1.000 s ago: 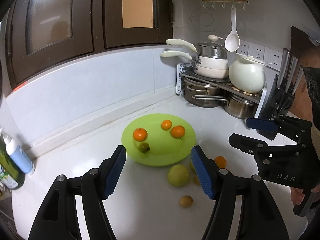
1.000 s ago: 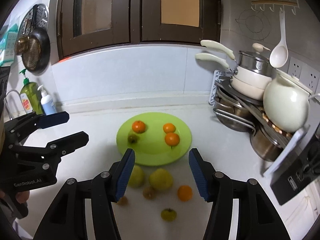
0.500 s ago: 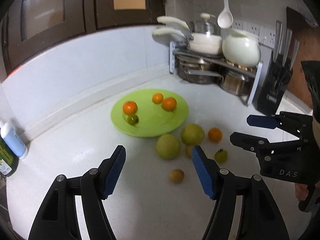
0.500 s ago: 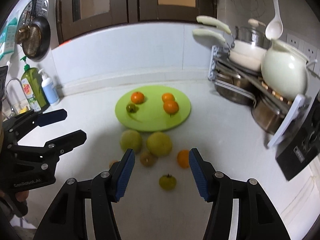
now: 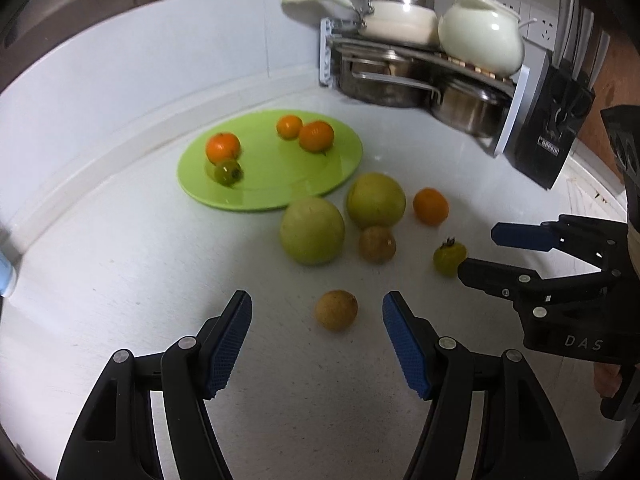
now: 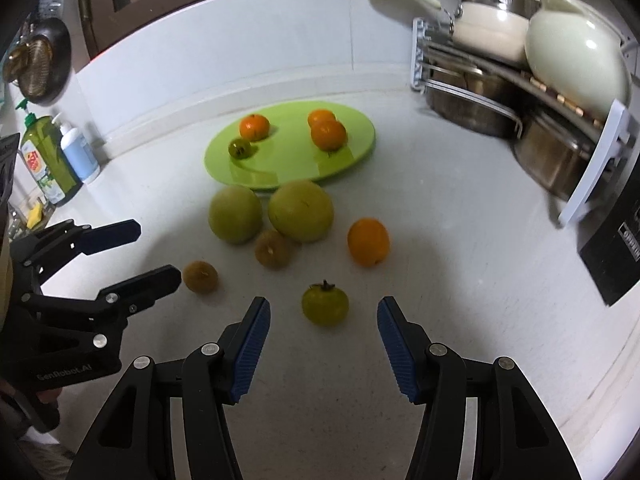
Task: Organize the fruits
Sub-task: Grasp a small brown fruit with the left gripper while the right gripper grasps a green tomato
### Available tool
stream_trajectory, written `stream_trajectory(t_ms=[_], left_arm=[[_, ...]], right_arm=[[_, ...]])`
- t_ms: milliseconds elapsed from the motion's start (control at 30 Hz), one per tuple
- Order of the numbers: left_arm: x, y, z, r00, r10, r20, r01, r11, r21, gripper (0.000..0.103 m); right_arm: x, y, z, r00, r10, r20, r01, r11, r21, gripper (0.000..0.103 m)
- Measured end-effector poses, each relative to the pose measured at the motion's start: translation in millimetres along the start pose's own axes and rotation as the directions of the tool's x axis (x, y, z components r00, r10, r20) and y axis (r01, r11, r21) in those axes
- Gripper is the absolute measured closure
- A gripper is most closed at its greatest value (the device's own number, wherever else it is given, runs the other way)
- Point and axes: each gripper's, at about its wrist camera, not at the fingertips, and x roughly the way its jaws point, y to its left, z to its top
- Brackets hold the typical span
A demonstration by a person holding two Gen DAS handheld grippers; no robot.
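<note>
A green plate (image 5: 280, 184) (image 6: 352, 160) on the white counter holds three oranges and one small green fruit (image 5: 228, 172). In front of it lie two large yellow-green fruits (image 5: 312, 230) (image 5: 376, 199), an orange (image 5: 430, 206) (image 6: 368, 241), two small brown fruits (image 5: 377, 244) (image 5: 336, 309) and a green tomato (image 5: 449, 258) (image 6: 325, 305). My left gripper (image 5: 316, 314) is open, low, with the near brown fruit between its fingertips. My right gripper (image 6: 323, 314) is open, with the green tomato just ahead between its fingertips.
A rack of steel pots (image 5: 400, 80) with a white pan and a cream jug (image 5: 480, 36) stands at the back right. A black knife block (image 5: 552, 128) is beside it. Soap bottles (image 6: 60, 156) stand at the far left by the wall.
Both grippers have dropped and tilted down toward the counter. The loose fruits now lie close ahead of the fingertips; the plate has moved up in both views. Both stayed open.
</note>
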Motion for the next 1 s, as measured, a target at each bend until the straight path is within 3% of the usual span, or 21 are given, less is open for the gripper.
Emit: stream_trajectory(t_ms=[233, 533, 667, 1000], left_arm=[[20, 0, -1, 0.999, -0.027, -0.042, 0.026, 1.000, -0.017, 0.047], [29, -3, 0, 0.997, -0.044, -0.063, 0.044, 0.999, -0.009, 0.066], [30, -3, 0, 0.996, -0.057, -0.069, 0.056, 0.998, -0.011, 0.075], [24, -2, 2, 0.997, -0.058, -0.049, 0.057, 0.998, -0.008, 0.075]], right_arm=[[15, -2, 0, 0.999, 0.014, -0.030, -0.013, 1.000, 0.011, 0.047], [26, -1, 4, 0.998, 0.033, -0.046, -0.033, 0.999, 0.000, 0.058], [29, -2, 5, 0.997, 0.041, -0.058, -0.041, 0.999, 0.001, 0.069], [24, -1, 4, 0.998, 0.037, -0.046, -0.037, 0.999, -0.001, 0.072]])
